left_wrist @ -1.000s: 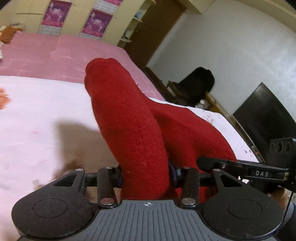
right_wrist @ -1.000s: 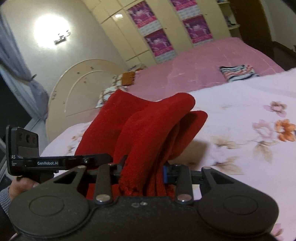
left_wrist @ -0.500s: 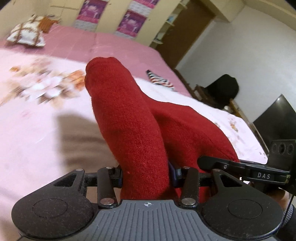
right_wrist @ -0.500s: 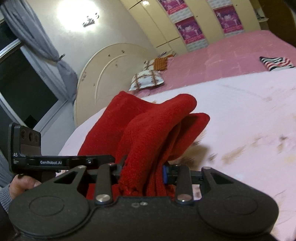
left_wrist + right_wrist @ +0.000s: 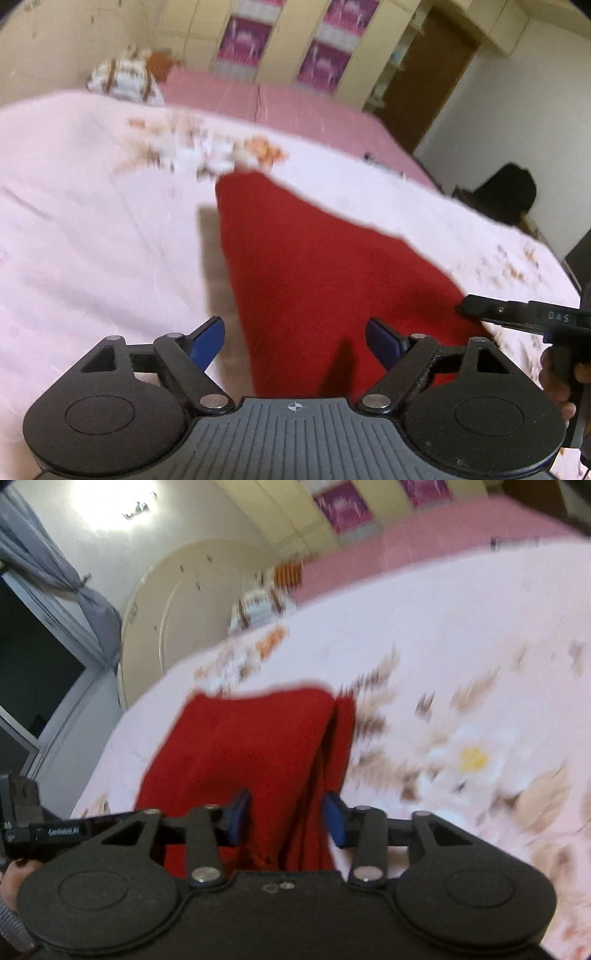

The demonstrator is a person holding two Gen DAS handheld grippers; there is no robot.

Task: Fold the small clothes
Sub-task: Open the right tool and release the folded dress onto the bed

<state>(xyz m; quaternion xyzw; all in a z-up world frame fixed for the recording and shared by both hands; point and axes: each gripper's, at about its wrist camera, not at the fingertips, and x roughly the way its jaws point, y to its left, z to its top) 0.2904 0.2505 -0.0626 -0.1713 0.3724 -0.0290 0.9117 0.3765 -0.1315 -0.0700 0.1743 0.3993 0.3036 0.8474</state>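
Observation:
A red knitted garment point(image 5: 314, 280) lies spread on the pale floral bedspread point(image 5: 92, 240). My left gripper point(image 5: 295, 343) hovers over its near end with the jaws opening. Its blue pads point(image 5: 207, 343) stand wide apart and clear of the cloth. In the right wrist view the same garment point(image 5: 251, 746) is folded lengthwise with a second layer along its right side. My right gripper point(image 5: 286, 821) has the bunched near end between its blue pads point(image 5: 336, 825), and its jaws are closing on it. Each view shows the other gripper at its edge.
A patterned pillow point(image 5: 122, 81) and a pink sheet point(image 5: 295, 107) lie further up the bed. Behind are a cream wardrobe with purple posters point(image 5: 321, 62), a rounded headboard point(image 5: 166, 602) and a dark window with a grey curtain point(image 5: 37, 657). A black heap point(image 5: 506, 192) sits right of the bed.
The garment has gone from a bunch held up by both grippers to lying flat on the bed. My left jaws have opened and let it go. Both views have swung across the bed.

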